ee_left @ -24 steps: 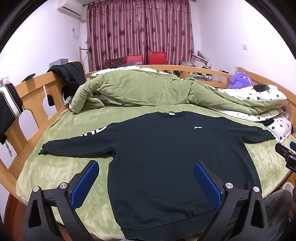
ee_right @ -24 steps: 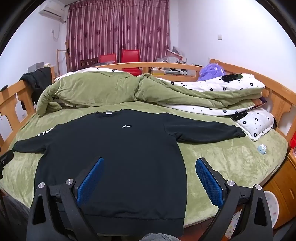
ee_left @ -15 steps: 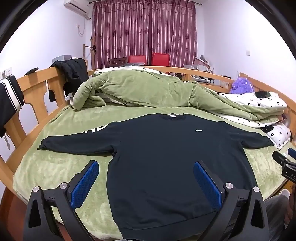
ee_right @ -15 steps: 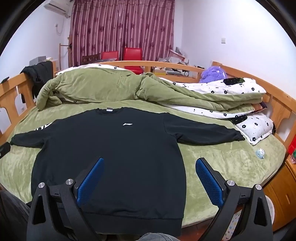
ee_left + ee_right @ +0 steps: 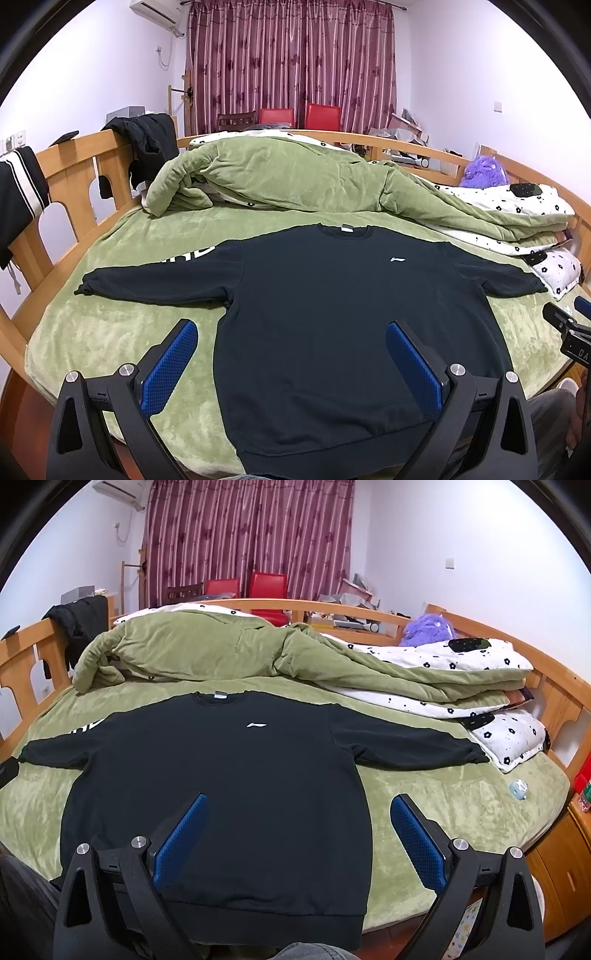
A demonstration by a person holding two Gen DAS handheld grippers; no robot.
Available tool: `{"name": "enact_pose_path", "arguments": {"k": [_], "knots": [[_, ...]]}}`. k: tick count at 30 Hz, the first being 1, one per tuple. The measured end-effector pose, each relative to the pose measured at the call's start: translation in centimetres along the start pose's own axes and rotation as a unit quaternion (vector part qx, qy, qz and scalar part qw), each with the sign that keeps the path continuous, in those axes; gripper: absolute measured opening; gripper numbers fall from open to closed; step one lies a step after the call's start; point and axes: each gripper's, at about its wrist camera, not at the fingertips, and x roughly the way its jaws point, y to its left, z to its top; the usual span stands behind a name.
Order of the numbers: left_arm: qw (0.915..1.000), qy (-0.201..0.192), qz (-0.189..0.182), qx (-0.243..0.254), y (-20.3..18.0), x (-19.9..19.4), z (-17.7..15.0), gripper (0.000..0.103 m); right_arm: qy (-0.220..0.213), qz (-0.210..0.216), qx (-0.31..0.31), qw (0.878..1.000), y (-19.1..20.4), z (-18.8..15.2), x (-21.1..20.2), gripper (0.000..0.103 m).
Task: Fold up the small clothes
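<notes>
A black sweatshirt [image 5: 332, 295] [image 5: 229, 775] lies flat on the green bed cover, front up, both sleeves spread wide, hem toward me. A small white logo marks its chest. My left gripper [image 5: 291, 332] hovers above the hem area near its left edge, jaws wide open with nothing between the blue pads. My right gripper [image 5: 299, 808] hangs over the lower right part of the sweatshirt, also wide open and empty. In the left wrist view the right gripper's tip [image 5: 569, 325] shows at the right edge.
A bunched green quilt [image 5: 295, 177] and flowered bedding [image 5: 461, 657] fill the back of the bed. Wooden rails [image 5: 74, 170] ring the mattress, dark clothes draped on the left one. A small blue object [image 5: 518, 788] lies near the right edge. A person's knee [image 5: 314, 952] shows at the bottom.
Both views have tilted up a little and the sweatshirt sits lower in frame; both grippers stay wide open and empty.
</notes>
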Motion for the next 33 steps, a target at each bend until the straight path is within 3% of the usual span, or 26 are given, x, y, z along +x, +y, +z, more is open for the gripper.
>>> {"name": "enact_pose_path", "arguments": {"k": [33], "knots": [[1.0, -0.006, 0.006, -0.004, 0.36, -0.26, -0.32, 0.103, 0.001, 0.003, -0.003, 1.0, 0.19, -0.41, 0.25, 0.098]]}}
